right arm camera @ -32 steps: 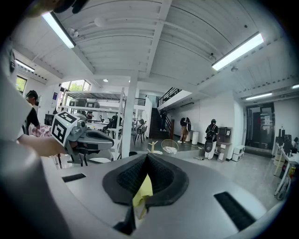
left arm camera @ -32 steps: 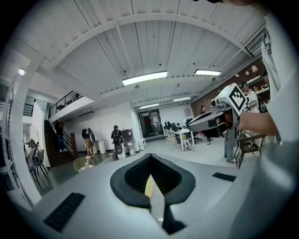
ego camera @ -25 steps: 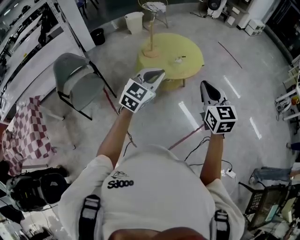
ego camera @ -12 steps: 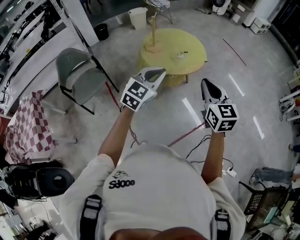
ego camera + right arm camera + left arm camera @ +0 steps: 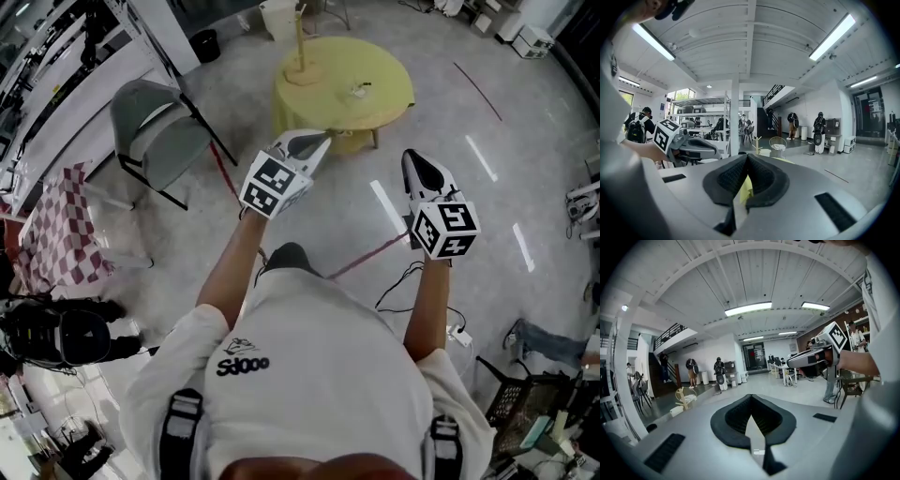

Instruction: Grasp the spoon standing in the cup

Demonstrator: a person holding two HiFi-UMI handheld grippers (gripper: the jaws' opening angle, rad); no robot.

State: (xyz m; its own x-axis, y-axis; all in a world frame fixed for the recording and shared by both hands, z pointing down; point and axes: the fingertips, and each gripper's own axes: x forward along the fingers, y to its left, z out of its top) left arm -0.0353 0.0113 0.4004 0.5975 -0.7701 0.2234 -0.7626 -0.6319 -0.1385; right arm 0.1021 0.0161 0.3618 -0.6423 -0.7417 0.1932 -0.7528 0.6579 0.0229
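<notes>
- left hand-held gripper (image 5: pixel 317 146): held out in front of the person, pointing towards the far side of the room; in the left gripper view (image 5: pixel 751 397) its two dark jaws are pressed together at the tips, with nothing between them.
- right hand-held gripper (image 5: pixel 410 159): held out beside the left one, well apart from it and pointing much the same way; in the right gripper view (image 5: pixel 747 157) the jaw tips meet and pinch nothing, and a strip of yellow shows through the slit below them.
- marker cubes: one sits at the rear of each hand-held gripper, close to the person's wrist.
- yellow round worktop (image 5: pixel 384 75): stands on the grey floor (image 5: pixel 525 141) ahead of both hand-held grippers, nearer in line with the left one; neither touches it.
- small pale object (image 5: pixel 359 91): lies on the worktop, right of centre; it is too small to tell whether it is the cup with the spoon.
- wooden stand (image 5: pixel 300 58): upright on the left part of the worktop, apart from the small pale object.
- grey chair (image 5: pixel 155 141): stands on the floor to the left of the worktop, near the left arm.
- checked cloth (image 5: pixel 54 239): red and white, at the left edge of the head view.
- red line (image 5: pixel 370 255): runs slantwise across the floor below the two hand-held grippers.
</notes>
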